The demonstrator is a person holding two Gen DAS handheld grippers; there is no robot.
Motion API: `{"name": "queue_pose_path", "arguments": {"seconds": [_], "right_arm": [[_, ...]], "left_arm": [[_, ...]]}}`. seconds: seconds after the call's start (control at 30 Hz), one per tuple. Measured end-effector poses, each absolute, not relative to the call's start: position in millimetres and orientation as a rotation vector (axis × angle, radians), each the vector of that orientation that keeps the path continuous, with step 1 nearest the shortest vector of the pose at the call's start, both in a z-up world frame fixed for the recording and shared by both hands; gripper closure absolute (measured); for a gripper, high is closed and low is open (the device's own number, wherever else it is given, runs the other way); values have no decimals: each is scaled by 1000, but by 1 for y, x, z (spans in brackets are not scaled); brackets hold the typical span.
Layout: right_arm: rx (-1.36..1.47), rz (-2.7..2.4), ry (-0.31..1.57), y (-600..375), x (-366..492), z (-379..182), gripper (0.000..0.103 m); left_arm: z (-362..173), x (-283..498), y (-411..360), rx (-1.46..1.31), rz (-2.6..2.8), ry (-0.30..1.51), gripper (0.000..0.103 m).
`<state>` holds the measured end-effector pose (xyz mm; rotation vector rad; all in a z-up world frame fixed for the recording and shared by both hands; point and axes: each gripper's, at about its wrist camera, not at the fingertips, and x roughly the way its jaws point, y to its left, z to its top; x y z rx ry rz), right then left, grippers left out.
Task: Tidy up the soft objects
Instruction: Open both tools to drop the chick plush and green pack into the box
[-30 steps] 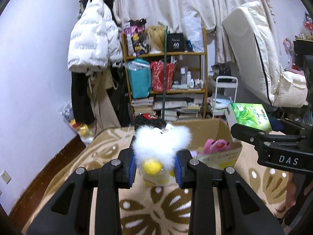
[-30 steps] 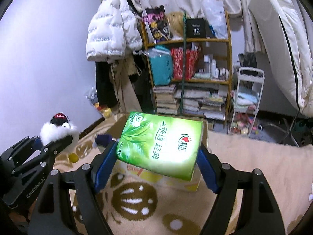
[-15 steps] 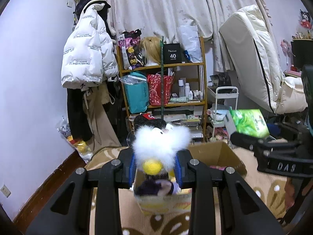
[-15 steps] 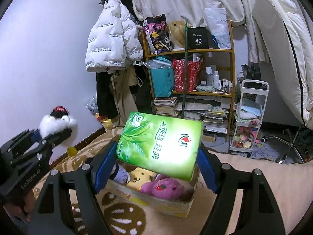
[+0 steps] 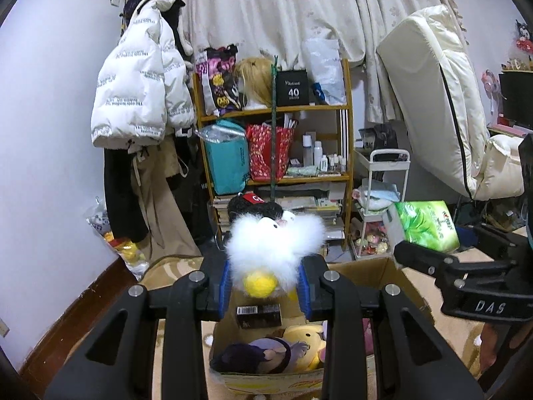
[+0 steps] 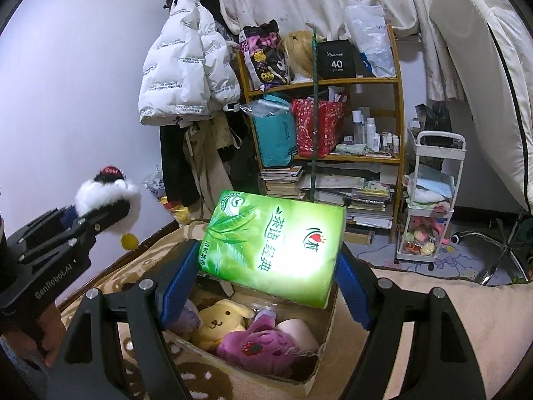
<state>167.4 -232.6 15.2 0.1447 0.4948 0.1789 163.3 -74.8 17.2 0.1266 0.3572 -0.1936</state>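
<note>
My left gripper [image 5: 265, 288] is shut on a fluffy white plush bird [image 5: 274, 246] with a black cap and yellow beak; from the right wrist it shows as the plush bird [image 6: 106, 198] at the left. My right gripper [image 6: 266, 275] is shut on a green pack of tissues [image 6: 273, 243], seen from the left wrist as the tissue pack [image 5: 424, 221]. Both hover above an open cardboard box [image 6: 324, 345] on the carpet. The box [image 5: 393, 268] holds a yellow plush dog [image 6: 218, 325], a pink plush [image 6: 263, 345] and a purple plush [image 5: 263, 355].
A wooden shelf [image 5: 276, 153] packed with bags, bottles and books stands behind the box. A white puffer jacket [image 5: 140, 83] hangs on the left wall. A white trolley [image 6: 431, 200] and a leaning mattress [image 5: 436, 100] are to the right. A person's hand [image 6: 43, 336] holds the left gripper.
Both grippers have moved forward with their loads, from short of the box to above its opening. The plush toys inside it have come into view. Neither grip has changed.
</note>
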Motion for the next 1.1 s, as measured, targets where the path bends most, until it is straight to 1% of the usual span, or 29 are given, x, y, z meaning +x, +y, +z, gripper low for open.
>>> {"name": "queue_pose_path", "arguments": {"seconds": [0.43, 0.7, 0.83, 0.9, 0.97, 1.0, 1.03, 1.1], "right_arm": [[261, 217, 567, -247, 192, -31, 20], [301, 246, 617, -250, 198, -45, 19], [301, 239, 624, -248, 197, -47, 19], [296, 225, 634, -248, 197, -46, 19], [293, 220, 647, -248, 197, -46, 18], [292, 223, 642, -248, 195, -45, 16], [287, 221, 636, -248, 193, -43, 10], [278, 214, 623, -248, 191, -39, 8]], "left_arm": [[-33, 191, -91, 178, -227, 513, 72], [-46, 196, -92, 184, -211, 582, 68], [-48, 196, -85, 172, -189, 595, 61], [-46, 194, -83, 176, -178, 586, 59], [-43, 190, -82, 184, -168, 569, 51], [-41, 188, -81, 183, -167, 560, 50], [-39, 186, -80, 182, -167, 551, 48], [-37, 184, -79, 184, -170, 550, 47]]}}
